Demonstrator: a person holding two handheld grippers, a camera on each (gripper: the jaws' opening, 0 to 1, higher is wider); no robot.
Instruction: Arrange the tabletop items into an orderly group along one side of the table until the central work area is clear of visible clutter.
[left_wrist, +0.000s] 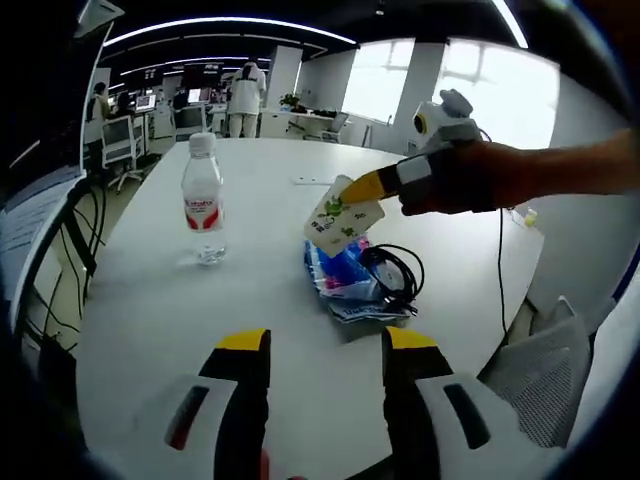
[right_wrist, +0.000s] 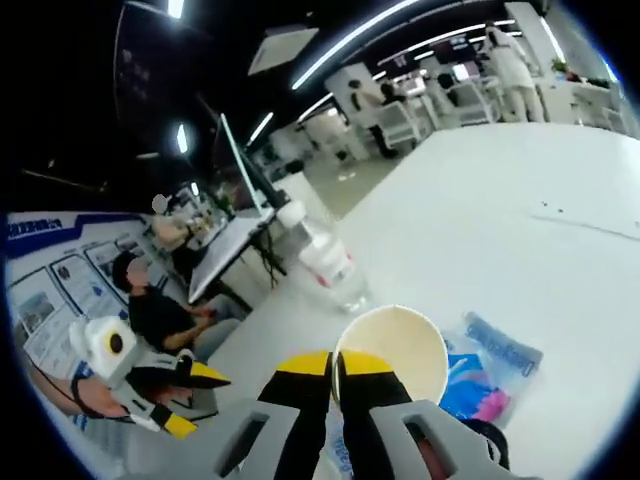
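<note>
A: What does the left gripper view show?

B: The left claw (left_wrist: 325, 352) hangs low over the white table (left_wrist: 140, 300), its two yellow-tipped jaws spread wide with bare tabletop between them. Ahead of it a clear water bottle (left_wrist: 204, 200) with a red label stands upright. To that bottle's right, a blue plastic packet (left_wrist: 343, 275) lies flat, and a coiled black cable (left_wrist: 395, 272) rests on the packet's right part.

A: And the right claw?

B: In that same view the right claw (left_wrist: 362, 188) comes in from the right, held by a person's hand (left_wrist: 490, 180). Its jaws pinch the rim of a paper cup (left_wrist: 340, 220), which is tilted, printed with green leaves, and held above the blue packet.

A: Does the right gripper view agree?

B: Yes. There the jaws of the right claw (right_wrist: 336, 365) sit nearly together, clamped on the near wall of the paper cup (right_wrist: 395, 345), whose open mouth faces the camera and looks empty. The blue packet (right_wrist: 490, 375) lies just beyond and below the cup. The water bottle (right_wrist: 325, 260) stands past the cup, near the table's (right_wrist: 520, 220) edge. The left claw (right_wrist: 190, 400) shows at lower left, its jaws apart.

A: Anything around the table?

B: Office desks with monitors, and a person (left_wrist: 244, 96) in white standing far off.
</note>
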